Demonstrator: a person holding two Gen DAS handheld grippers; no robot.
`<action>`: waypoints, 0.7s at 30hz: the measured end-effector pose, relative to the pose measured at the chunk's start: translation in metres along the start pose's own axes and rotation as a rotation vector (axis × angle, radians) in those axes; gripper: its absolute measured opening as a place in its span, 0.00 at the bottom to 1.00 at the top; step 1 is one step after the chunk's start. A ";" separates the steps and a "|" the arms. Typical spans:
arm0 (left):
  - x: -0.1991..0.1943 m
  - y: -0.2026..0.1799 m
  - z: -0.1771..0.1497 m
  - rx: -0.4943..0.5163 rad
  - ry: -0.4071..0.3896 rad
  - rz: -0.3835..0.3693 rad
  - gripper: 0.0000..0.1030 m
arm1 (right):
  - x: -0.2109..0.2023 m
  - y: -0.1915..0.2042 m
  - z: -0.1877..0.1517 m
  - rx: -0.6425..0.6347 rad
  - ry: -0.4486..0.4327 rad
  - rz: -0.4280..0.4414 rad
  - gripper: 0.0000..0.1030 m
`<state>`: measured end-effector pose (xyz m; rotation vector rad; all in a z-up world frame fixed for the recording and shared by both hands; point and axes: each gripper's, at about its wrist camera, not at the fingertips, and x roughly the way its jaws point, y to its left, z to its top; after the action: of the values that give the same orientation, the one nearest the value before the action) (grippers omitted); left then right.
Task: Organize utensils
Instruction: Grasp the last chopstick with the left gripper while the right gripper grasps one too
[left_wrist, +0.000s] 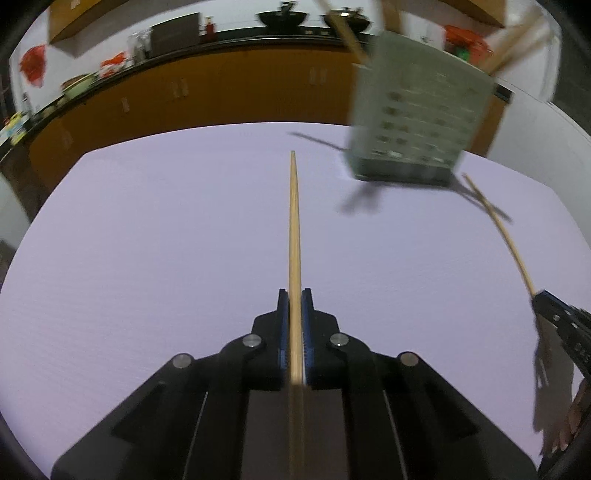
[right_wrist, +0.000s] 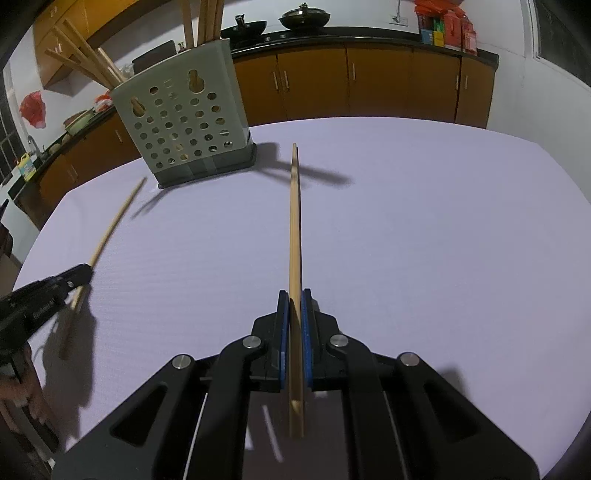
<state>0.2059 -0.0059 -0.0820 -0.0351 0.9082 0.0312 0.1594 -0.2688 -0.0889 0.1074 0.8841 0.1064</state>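
Both tongs are pinching a chopstick each: left gripper (left_wrist: 294, 295) clamps the left chopstick (left_wrist: 294, 236), right gripper (right_wrist: 294, 295) clamps the right chopstick (right_wrist: 294, 229), both over the table (right_wrist: 443, 258). Each stick runs lengthwise straight ahead between the jaws, tip forward. The holder (right_wrist: 184, 122) already has several sticks, so I'd guess these two are what's left.

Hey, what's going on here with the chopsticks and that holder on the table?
A person is tidying chopsticks with two handheld grippers. The left gripper is shut on one wooden chopstick, and the right gripper is shut on another chopstick. Both sticks point across the pale table roughly toward the perforated utensil holder, which already has several chopsticks standing in it. Neither held chopstick is in the holder yet.
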 end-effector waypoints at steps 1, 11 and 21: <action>0.001 0.005 0.001 -0.008 0.001 0.002 0.08 | 0.000 0.001 0.002 -0.006 -0.002 -0.003 0.07; 0.001 0.016 0.003 0.004 -0.007 -0.026 0.19 | 0.010 0.000 0.011 -0.035 0.003 -0.043 0.08; 0.001 0.017 0.004 -0.011 -0.006 -0.040 0.19 | 0.012 0.001 0.012 -0.032 0.003 -0.042 0.08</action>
<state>0.2088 0.0113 -0.0812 -0.0639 0.9010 -0.0012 0.1761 -0.2672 -0.0905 0.0587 0.8870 0.0810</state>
